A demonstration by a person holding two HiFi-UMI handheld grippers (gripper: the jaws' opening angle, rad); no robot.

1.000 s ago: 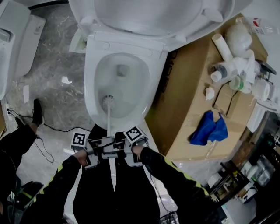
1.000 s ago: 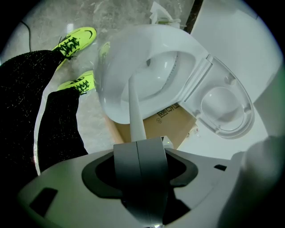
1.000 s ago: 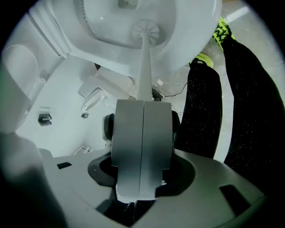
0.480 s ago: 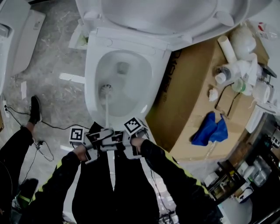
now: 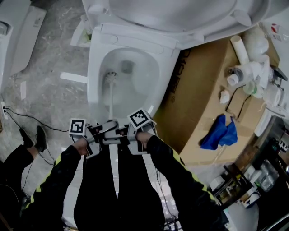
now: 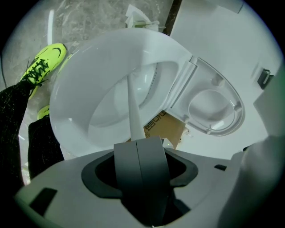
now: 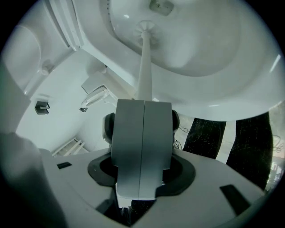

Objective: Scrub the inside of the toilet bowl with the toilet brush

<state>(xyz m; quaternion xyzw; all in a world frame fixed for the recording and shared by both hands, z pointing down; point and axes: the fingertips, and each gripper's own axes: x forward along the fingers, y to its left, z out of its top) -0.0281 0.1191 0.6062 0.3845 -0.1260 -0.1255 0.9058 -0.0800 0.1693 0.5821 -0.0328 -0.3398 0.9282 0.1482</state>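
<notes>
The white toilet bowl (image 5: 93, 85) stands open, its seat and lid (image 5: 171, 13) raised. The toilet brush handle (image 5: 111, 101) runs from my grippers into the bowl, and the brush head (image 5: 110, 76) rests on the left inner wall near the drain. My left gripper (image 5: 103, 133) and right gripper (image 5: 128, 133) sit side by side at the bowl's near rim, both shut on the handle's end. In the left gripper view the left gripper (image 6: 141, 141) clamps the handle (image 6: 133, 113). The right gripper (image 7: 143, 102) clamps the handle (image 7: 144, 67) below the brush head (image 7: 145, 27).
A large cardboard box (image 5: 203, 103) stands right of the toilet, carrying a blue cloth (image 5: 220, 133) and white bottles and tubes (image 5: 248, 67). A black cable (image 5: 36, 119) and a shoe (image 5: 40, 137) are on the marble floor at left. Another white fixture (image 5: 18, 31) stands far left.
The brush head has slid from the near part of the bowl up toward the drain. Both grippers have stayed shut on the handle and pushed forward slightly.
</notes>
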